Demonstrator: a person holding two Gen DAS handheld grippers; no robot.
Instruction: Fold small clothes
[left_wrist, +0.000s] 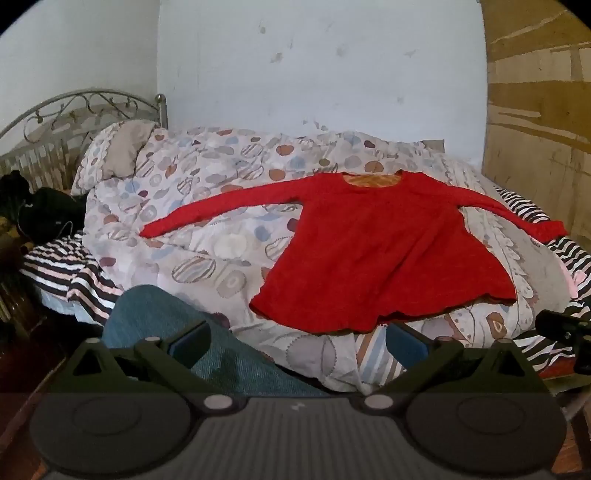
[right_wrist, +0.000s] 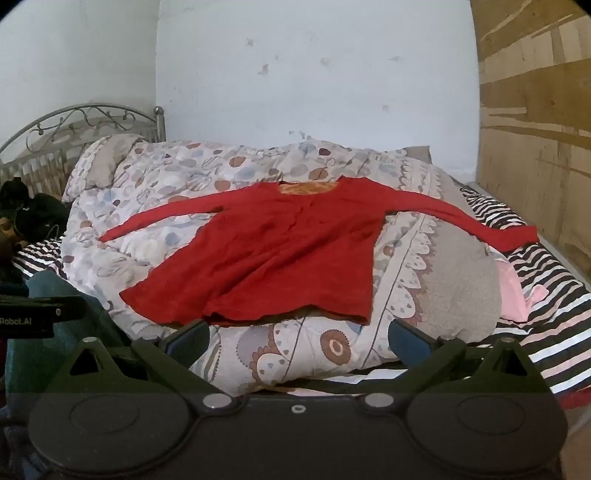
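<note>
A small red long-sleeved top (left_wrist: 373, 251) lies spread flat on the patterned duvet (left_wrist: 207, 206), both sleeves stretched out sideways, neckline at the far side, hem toward me. It also shows in the right wrist view (right_wrist: 280, 258). My left gripper (left_wrist: 297, 341) is open and empty, held back from the bed just short of the hem. My right gripper (right_wrist: 298, 339) is open and empty too, just below the hem's near edge. Neither touches the cloth.
The duvet (right_wrist: 436, 280) is humped over a striped sheet (right_wrist: 546, 295). A pillow (left_wrist: 118, 155) and metal headboard (left_wrist: 74, 107) are at the far left, with dark items (left_wrist: 40, 210) beside them. A wooden panel (right_wrist: 535, 147) stands at the right. My denim-clad leg (left_wrist: 207, 354) is at the lower left.
</note>
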